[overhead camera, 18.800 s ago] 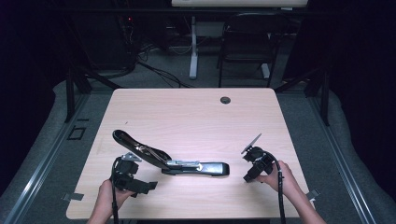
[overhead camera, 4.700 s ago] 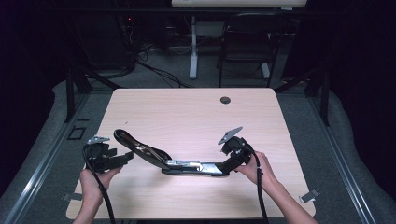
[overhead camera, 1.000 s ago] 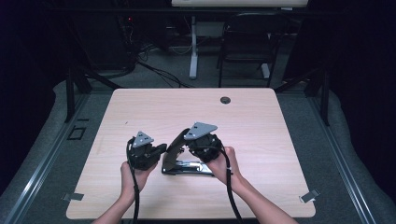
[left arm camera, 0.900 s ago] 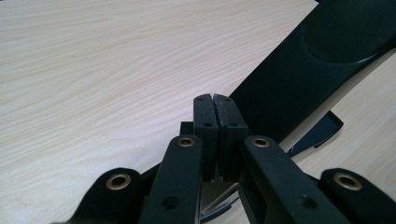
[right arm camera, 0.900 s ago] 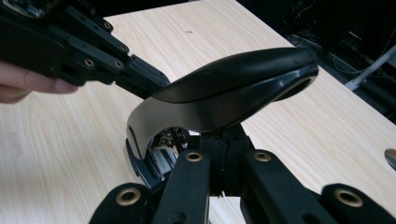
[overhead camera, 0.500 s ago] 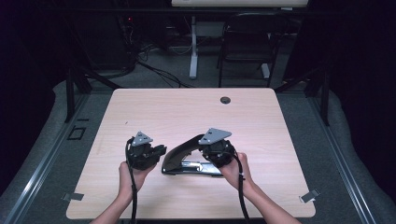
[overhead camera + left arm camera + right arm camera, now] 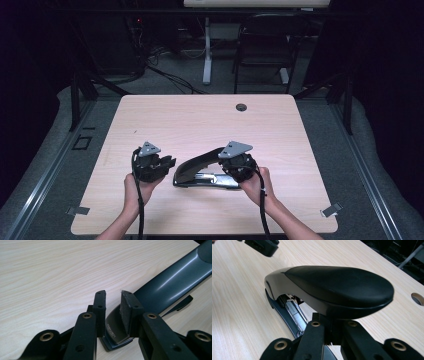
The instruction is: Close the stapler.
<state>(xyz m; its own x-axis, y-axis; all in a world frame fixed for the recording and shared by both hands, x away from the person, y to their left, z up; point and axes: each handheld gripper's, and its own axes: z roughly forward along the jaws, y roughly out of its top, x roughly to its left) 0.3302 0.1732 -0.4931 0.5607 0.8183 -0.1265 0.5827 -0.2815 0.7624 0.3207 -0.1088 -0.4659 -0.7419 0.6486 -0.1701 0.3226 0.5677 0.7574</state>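
High view: the stapler (image 7: 202, 172) lies on the near half of the wooden table (image 7: 210, 120), between your two hands. Its top arm is raised at an angle over the base. Your left gripper (image 7: 159, 165) sits just beside the stapler's left end. Your right gripper (image 7: 231, 165) is at the raised arm's right end. A round cable hole (image 7: 241, 107) lies near the table's far edge.

Left gripper view: your left gripper (image 7: 113, 311) has its jaws a little apart, with a narrow gap between the pads (image 7: 126, 308). The hinged end of the stapler (image 7: 172, 281) shows in and below that gap. Whether the pads touch it, you cannot tell.

Right gripper view: the raised arm of the stapler (image 7: 332, 287) runs away from the camera, with the metal staple channel (image 7: 295, 312) exposed beneath. Your right gripper (image 7: 331, 336) has its jaws drawn close together just under the arm's near end. Whether they pinch anything, you cannot tell.
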